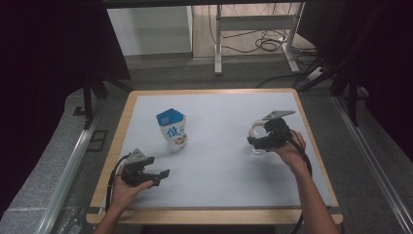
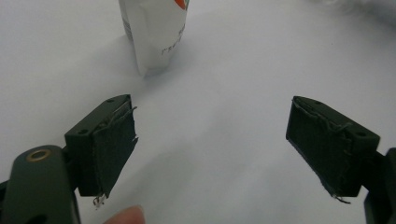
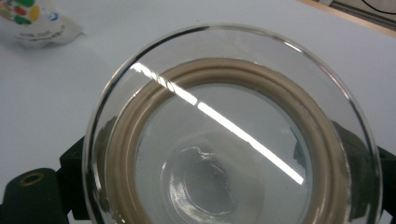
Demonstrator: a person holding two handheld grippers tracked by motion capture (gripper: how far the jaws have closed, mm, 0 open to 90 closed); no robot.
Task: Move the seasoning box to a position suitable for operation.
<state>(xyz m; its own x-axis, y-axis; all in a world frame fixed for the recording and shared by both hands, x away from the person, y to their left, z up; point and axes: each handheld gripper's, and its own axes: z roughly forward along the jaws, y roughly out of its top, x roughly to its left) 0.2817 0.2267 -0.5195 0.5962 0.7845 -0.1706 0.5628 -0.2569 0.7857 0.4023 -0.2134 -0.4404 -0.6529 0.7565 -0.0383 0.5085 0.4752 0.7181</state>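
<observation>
Glass lid point(image 3: 233, 126): clear, round, with a beige seal ring; right of centre in the high view point(image 1: 256, 132), held clear at counter level between the jaws of the right gripper point(image 1: 265, 139), which are closed against its two sides. Left gripper point(image 1: 155, 176): lower left of the high view, jaws spread wide with nothing between them, low over the counter point(image 1: 219, 165). Milk pouch point(image 1: 172, 129): white and blue, upright, left of centre, well apart from the lid.

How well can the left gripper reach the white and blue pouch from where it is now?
Probably yes: the left gripper is open, and the pouch stands upright just beyond it, with only bare table between them.
</observation>
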